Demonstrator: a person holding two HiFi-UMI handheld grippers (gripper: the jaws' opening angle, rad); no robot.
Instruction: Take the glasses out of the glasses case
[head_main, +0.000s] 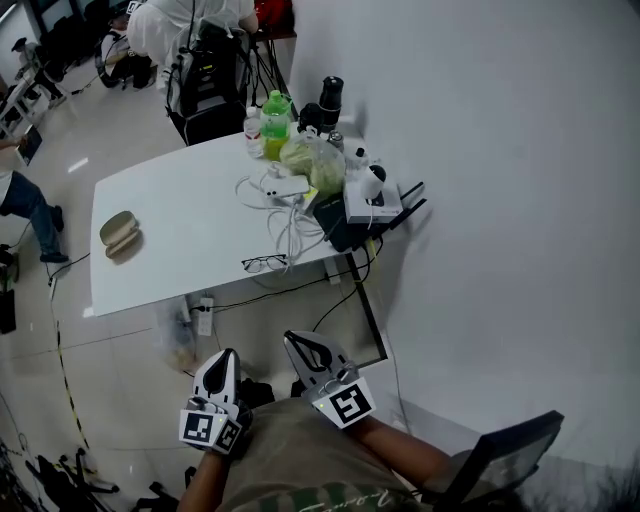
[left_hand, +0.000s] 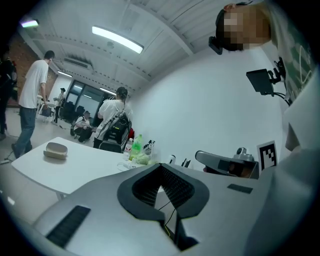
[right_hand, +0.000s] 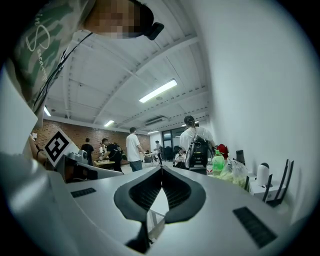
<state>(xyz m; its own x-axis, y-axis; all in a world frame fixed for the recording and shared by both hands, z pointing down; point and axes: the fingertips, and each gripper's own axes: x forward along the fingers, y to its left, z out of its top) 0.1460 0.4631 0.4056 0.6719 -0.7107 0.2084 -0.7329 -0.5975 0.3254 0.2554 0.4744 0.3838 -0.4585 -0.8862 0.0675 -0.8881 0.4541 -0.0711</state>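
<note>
The glasses (head_main: 264, 263) by the table's (head_main: 180, 195) near edge are too small for me to tell folded from unfolded. Toward the table's left end, I can't tell whether the glasses case (head_main: 120, 233) is shut.

A ceiling strip light (left_hand: 117, 40) is lighting the room evenly and brightly, and a second strip (right_hand: 158, 91) is glaring slightly. The white wall (head_main: 480, 150) and white table (head_main: 170, 230) are bouncing soft light, so I am seeing only faint shadows. Both gripper views are bending hard and darkening into black corners. My left gripper (left_hand: 161, 165) and right gripper (right_hand: 161, 169) are blurring close to the lens.
</note>
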